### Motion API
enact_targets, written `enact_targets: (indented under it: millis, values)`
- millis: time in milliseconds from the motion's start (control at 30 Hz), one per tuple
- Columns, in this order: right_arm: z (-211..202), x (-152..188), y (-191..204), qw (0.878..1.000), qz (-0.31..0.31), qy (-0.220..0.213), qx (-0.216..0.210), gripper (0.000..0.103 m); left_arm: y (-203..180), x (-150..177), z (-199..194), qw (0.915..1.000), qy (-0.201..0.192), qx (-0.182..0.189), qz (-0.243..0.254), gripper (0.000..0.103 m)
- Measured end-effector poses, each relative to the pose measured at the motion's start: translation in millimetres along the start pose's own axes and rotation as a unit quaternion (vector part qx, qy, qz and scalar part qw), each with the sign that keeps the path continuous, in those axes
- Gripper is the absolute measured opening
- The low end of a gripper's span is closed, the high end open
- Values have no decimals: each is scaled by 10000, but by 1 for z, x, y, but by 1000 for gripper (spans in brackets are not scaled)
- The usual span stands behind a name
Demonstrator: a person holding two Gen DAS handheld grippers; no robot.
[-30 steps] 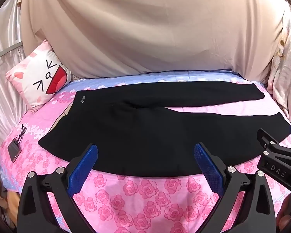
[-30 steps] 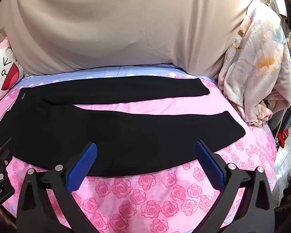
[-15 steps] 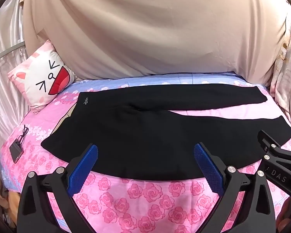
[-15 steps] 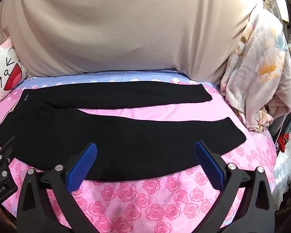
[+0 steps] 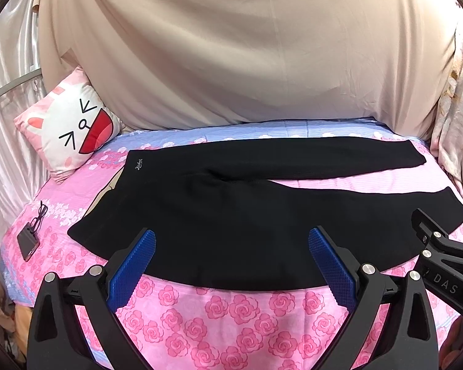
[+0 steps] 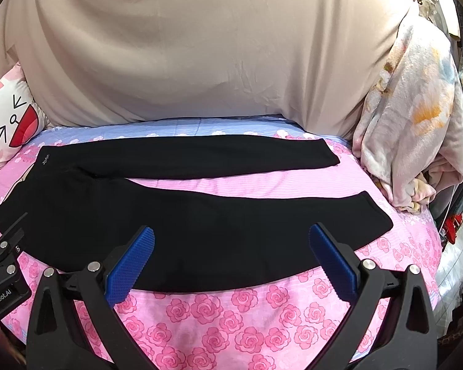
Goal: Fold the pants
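Black pants (image 5: 231, 209) (image 6: 182, 215) lie spread flat on a pink rose-print bed (image 5: 231, 314) (image 6: 231, 317). The waistband is at the left and both legs run to the right in a narrow V. My left gripper (image 5: 231, 240) hovers open above the near edge of the seat and thigh, holding nothing. My right gripper (image 6: 231, 237) hovers open over the near leg, also holding nothing. In the left wrist view the black body of the right gripper shows at the right edge. The left gripper's body shows at the left edge of the right wrist view.
A cartoon-face pillow (image 5: 71, 129) (image 6: 6, 120) leans at the back left. A phone with a cable (image 5: 27, 243) lies at the bed's left edge. A beige sheet (image 5: 247, 46) hangs behind the bed. A floral blanket (image 6: 416, 123) is heaped at the right.
Both views have shifted a little: the pants and bed sit lower in the frames than a second ago. Both grippers stay open and the pants lie as before.
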State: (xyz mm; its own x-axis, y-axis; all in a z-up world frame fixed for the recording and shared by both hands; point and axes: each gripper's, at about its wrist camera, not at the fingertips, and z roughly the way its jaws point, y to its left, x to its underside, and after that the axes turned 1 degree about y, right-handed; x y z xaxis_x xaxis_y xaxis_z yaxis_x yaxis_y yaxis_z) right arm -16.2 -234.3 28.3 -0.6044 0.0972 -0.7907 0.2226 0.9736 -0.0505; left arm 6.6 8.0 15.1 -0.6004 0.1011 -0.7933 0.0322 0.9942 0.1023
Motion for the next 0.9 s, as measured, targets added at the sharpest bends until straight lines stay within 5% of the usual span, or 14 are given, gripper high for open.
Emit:
enact_targets:
  millis: [900]
  values:
    - [2, -1, -4, 10000, 58, 37, -30, 98, -3, -1, -1, 10000, 4, 6, -1, 98]
